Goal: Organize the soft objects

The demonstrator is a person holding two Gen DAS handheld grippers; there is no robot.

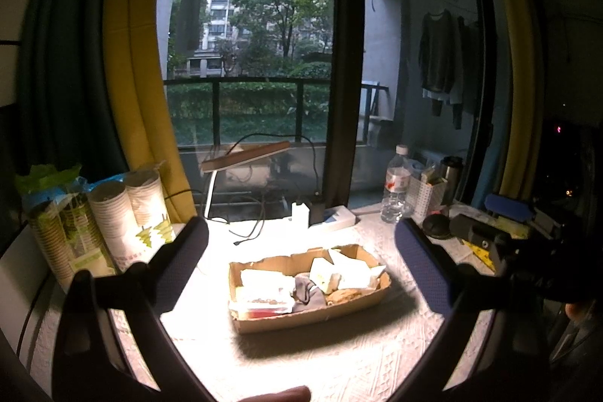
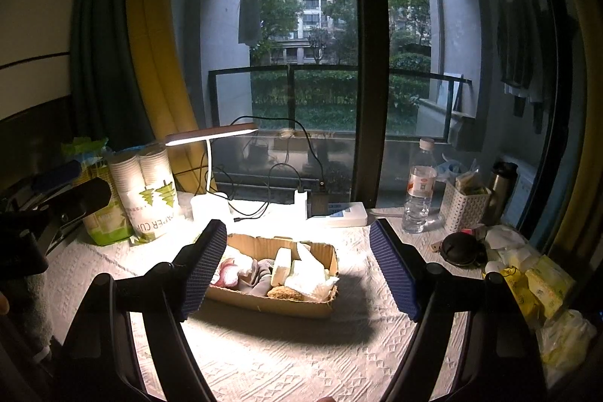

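A shallow cardboard box (image 1: 312,317) (image 2: 271,302) sits on the white textured tablecloth under a lamp. It holds soft items: white sponges (image 1: 324,275) (image 2: 282,264), a grey cloth (image 1: 307,292) (image 2: 260,279), a brown scouring pad (image 1: 345,295) (image 2: 284,292), a white tissue pack (image 2: 309,279) and a pink-white piece (image 2: 230,274). My left gripper (image 1: 301,255) is open and empty, held above and in front of the box. My right gripper (image 2: 299,268) is open and empty, its jaws standing either side of the box. The right gripper also shows at the right of the left wrist view (image 1: 505,213).
Paper cup stacks (image 1: 128,210) (image 2: 150,187) stand at the left. A desk lamp (image 2: 211,138), cables and a power strip (image 2: 339,213) lie behind the box. A water bottle (image 2: 420,187), white basket (image 2: 465,210), thermos (image 2: 503,187), black lid (image 2: 461,249) and yellow packets (image 2: 542,285) crowd the right.
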